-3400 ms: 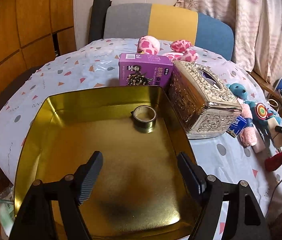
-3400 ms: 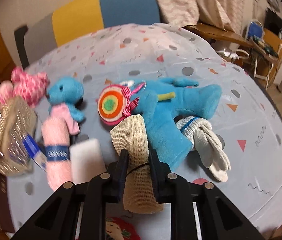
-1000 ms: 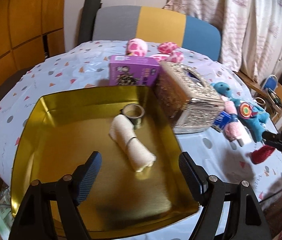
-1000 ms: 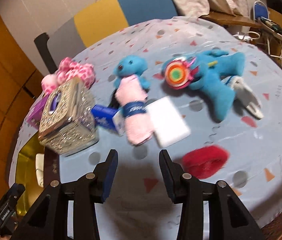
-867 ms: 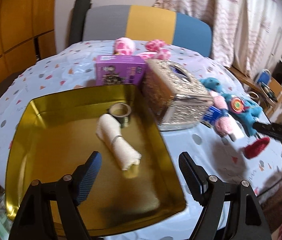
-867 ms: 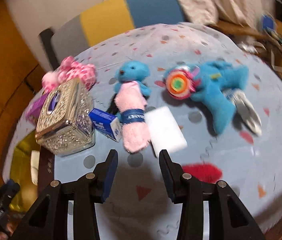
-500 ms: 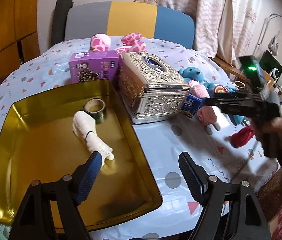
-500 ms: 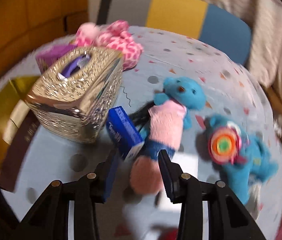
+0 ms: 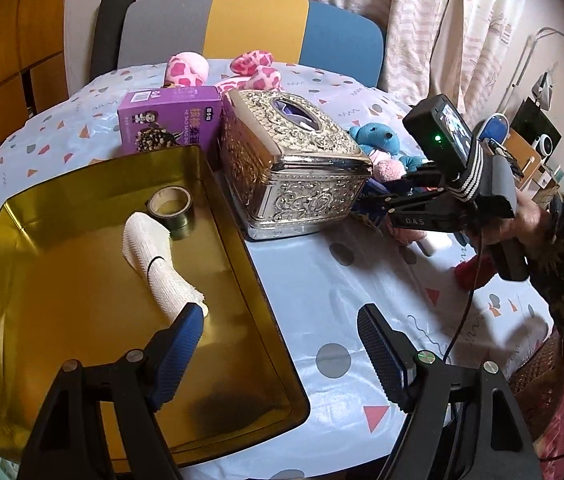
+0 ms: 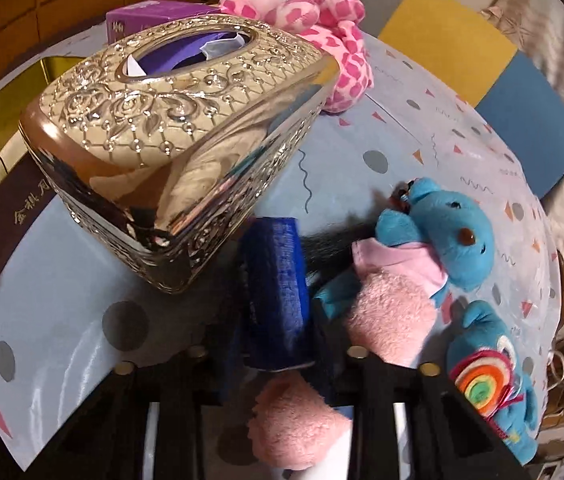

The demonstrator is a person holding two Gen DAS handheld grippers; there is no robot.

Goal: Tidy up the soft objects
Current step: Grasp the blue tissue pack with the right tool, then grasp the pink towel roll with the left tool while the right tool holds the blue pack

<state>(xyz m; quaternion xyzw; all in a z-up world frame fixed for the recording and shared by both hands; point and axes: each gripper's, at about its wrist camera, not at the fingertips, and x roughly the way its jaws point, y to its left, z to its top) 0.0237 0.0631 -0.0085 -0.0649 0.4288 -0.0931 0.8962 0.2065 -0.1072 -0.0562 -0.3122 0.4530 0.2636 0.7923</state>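
Left wrist view: the left gripper is held wide apart and empty over the gold tray, where 1 rolled beige cloth lies beside a tape roll. The right gripper is seen reaching in beside the ornate tissue box.

Right wrist view: the blue pack lies between the right fingers, which are blurred (whether it is clamped cannot be told). A pink fluffy roll touches its right side, just beside the blue bear. A slip could be caused if the tissue box is bumped, or the roll could be dragged along on the surface.
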